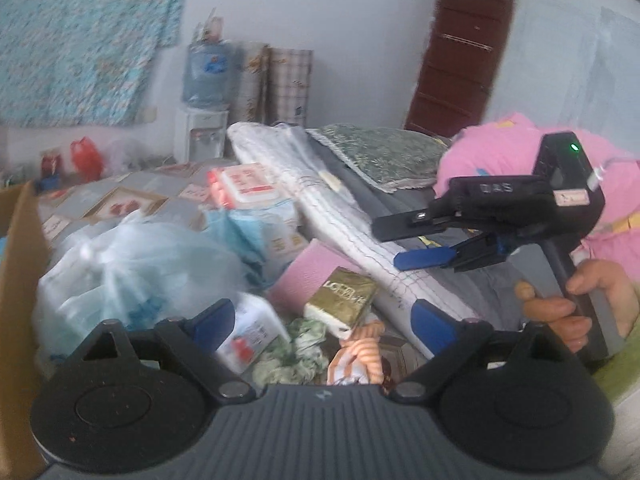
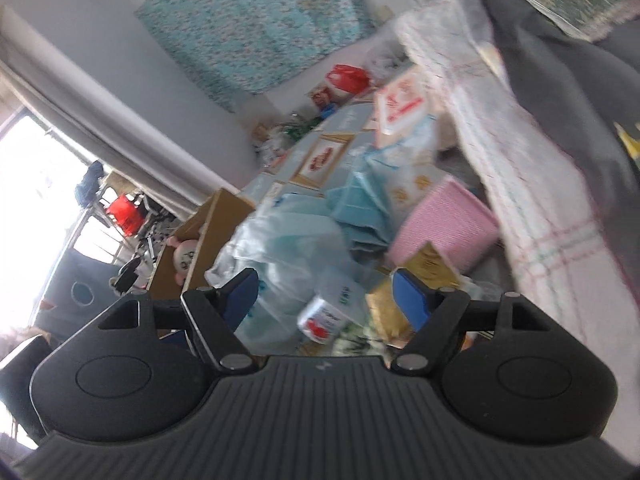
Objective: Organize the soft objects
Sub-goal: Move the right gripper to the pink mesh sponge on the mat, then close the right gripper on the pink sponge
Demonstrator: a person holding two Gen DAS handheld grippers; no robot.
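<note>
Left gripper (image 1: pixel 324 322), jaws spread and empty, above a heap of soft goods: pale plastic bag (image 1: pixel 132 268) to the left, gold tissue pack (image 1: pixel 342 300) just beyond its right finger. Right gripper (image 2: pixel 324 294), farther right, likewise open; blurred, apparently nothing is held between its jaws.

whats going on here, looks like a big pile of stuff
A person holds a two-finger gripper in each hand over a cluttered pile of soft goods. The left gripper is open and empty above a gold tissue pack and a crumpled green-and-white cloth. The right gripper is open too, holding nothing, with a small white bottle and a pale plastic bag in front of it. A cardboard box stands beside the pile. Nothing is picked up yet.
</note>
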